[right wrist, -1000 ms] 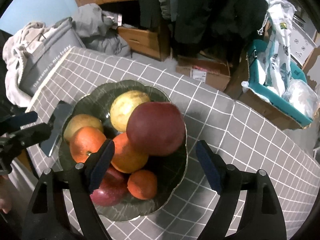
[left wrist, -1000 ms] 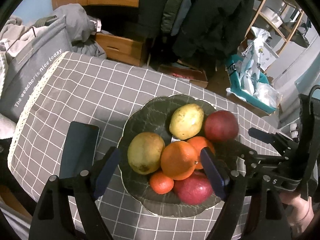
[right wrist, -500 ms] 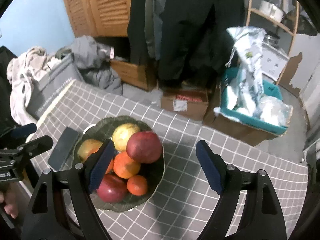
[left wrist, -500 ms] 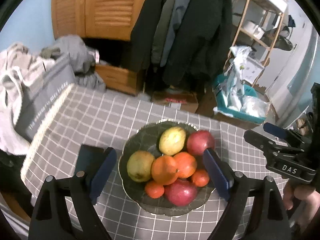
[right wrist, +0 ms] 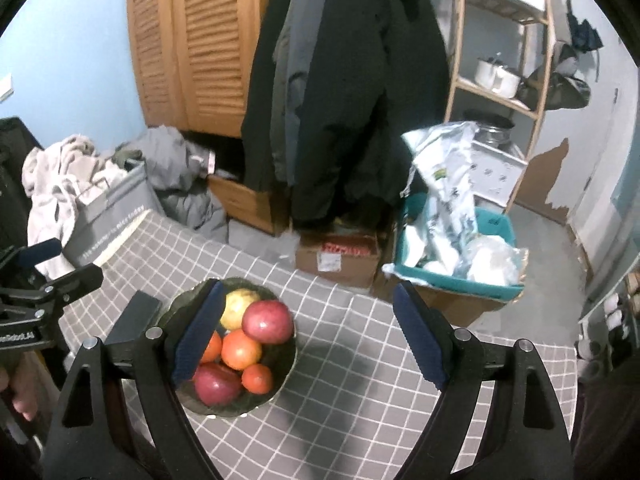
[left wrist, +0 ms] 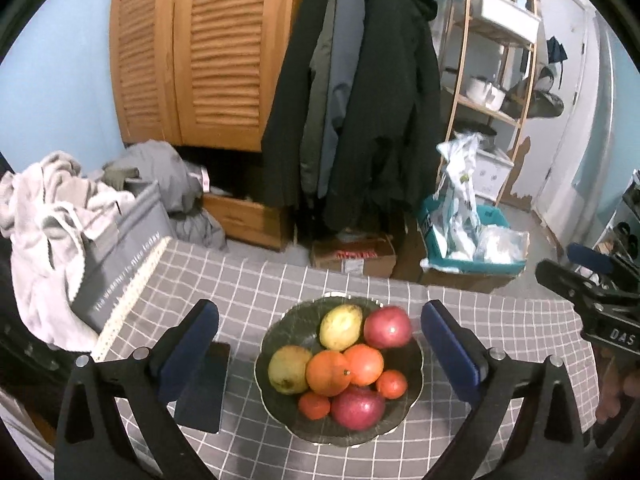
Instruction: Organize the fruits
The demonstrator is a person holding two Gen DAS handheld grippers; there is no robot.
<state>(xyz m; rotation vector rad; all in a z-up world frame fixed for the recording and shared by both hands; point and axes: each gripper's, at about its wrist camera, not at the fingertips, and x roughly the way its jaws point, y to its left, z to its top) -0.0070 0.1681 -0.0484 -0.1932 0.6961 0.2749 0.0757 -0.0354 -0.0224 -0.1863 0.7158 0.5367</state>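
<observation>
A dark green scalloped bowl (left wrist: 412,412) (right wrist: 288,376) sits on the grey checked tablecloth (left wrist: 280,280). It holds two yellow-green mangoes (left wrist: 341,327), oranges (left wrist: 328,372), small tangerines (left wrist: 392,384) and two red apples (left wrist: 387,327) (right wrist: 267,322). My left gripper (left wrist: 318,350) hangs high above the bowl; its jaws are opening wide and nothing is between them. My right gripper (right wrist: 308,332) is also raised, open and empty, with the bowl low at its left finger. Each gripper shows at the edge of the other's view.
A dark phone (left wrist: 202,388) lies flat left of the bowl. Beyond the table are a grey laundry bag (left wrist: 116,264), hanging coats (left wrist: 360,100), a cardboard box (left wrist: 352,258), a teal crate of bags (left wrist: 468,240) and a wooden shelf (left wrist: 496,60).
Both grippers have risen and tilted up, so the bowl looks smaller and lower. The left jaws have spread wider. The fruit has not moved.
</observation>
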